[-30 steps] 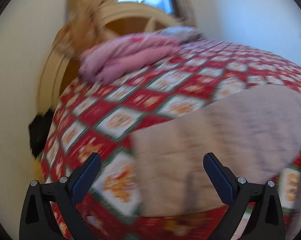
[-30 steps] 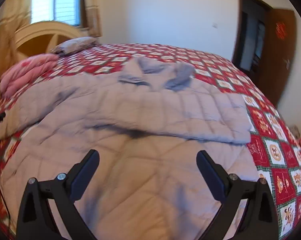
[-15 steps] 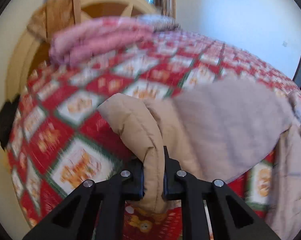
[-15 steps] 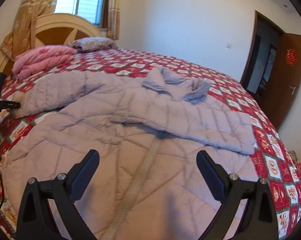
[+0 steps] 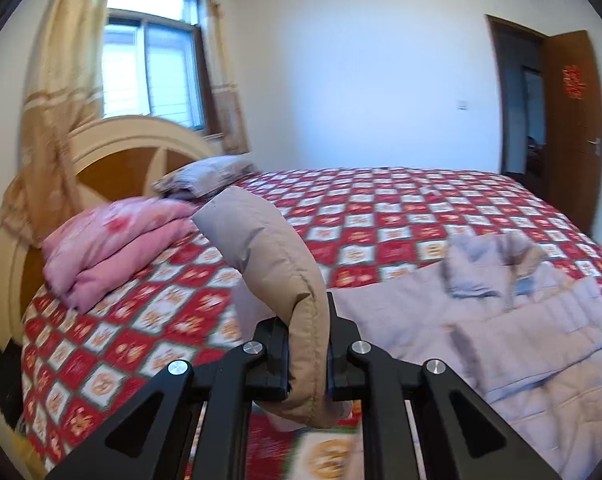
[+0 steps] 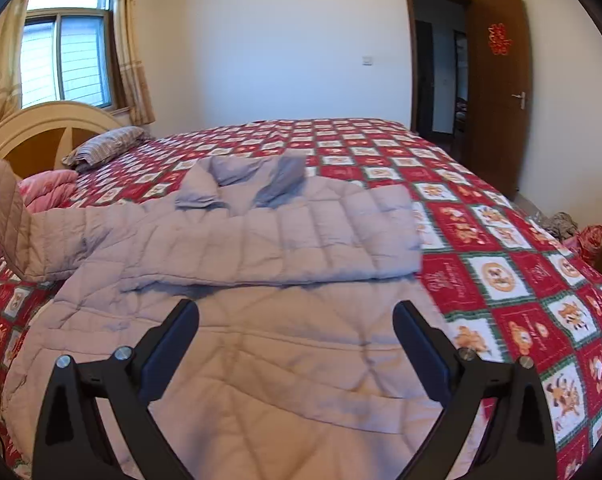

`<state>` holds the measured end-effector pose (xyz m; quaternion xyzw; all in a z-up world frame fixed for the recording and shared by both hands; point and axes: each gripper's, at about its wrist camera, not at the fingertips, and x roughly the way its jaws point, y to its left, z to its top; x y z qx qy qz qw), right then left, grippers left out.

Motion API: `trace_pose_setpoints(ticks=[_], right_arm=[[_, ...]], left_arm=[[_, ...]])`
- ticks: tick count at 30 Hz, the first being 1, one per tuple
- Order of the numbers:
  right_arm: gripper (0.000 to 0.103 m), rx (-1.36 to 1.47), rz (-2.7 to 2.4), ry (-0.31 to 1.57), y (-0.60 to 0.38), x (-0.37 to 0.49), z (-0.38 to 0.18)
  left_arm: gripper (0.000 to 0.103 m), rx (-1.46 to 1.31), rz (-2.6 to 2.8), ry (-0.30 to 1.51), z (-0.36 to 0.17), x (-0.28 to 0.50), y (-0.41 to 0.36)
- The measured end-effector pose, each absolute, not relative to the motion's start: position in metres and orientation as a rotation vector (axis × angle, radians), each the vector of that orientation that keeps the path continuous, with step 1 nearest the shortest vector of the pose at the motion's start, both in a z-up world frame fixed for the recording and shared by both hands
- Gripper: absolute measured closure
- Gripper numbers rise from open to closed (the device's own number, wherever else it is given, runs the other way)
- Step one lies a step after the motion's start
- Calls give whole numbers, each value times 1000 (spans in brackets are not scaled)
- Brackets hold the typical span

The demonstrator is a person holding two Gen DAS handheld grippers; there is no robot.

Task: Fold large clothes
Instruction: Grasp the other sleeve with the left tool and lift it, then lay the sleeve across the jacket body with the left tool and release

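On the bed: coat (image 6: 237, 280) spread flat for folding
left gripper (image 5: 308, 354): clamped on sleeve cuff (image 5: 297, 312), lifting it to fold across; right gripper (image 6: 297, 344): spread wide, holding nothing

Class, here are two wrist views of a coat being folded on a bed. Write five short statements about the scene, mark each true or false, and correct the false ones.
1. The left claw is shut on the cuff of the pale quilted padded coat. True.
2. The right claw grips the coat's hem. False: it is open, holding nothing.
3. One sleeve lies folded across the coat's chest. True.
4. The folded pink blanket lies on the coat. False: it lies apart, near the headboard.
5. The brown wooden door is shut. False: it stands open.
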<state>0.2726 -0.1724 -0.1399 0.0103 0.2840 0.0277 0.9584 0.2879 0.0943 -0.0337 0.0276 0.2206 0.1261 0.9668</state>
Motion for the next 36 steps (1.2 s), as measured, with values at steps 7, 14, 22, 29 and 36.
trace_pose_setpoints(ticks=[7,14,22,29,36], right_arm=[[3,47,12,572,-204,273,-141],[3,99,-3,566,-223,268,-147],[3,102,2,605,-229,268,-160],[3,109,14,620,-229,272,-155],[22,132,138,672,-195,308,-140]], left_arm=[[92,142,121,424,-25,310,-2],[90,196,53,417,-35,328,-83],[3,319,53,321,-54,320,-148],[3,382,134,325,-76,324,-103],[3,262,348,562,-129,361,9]])
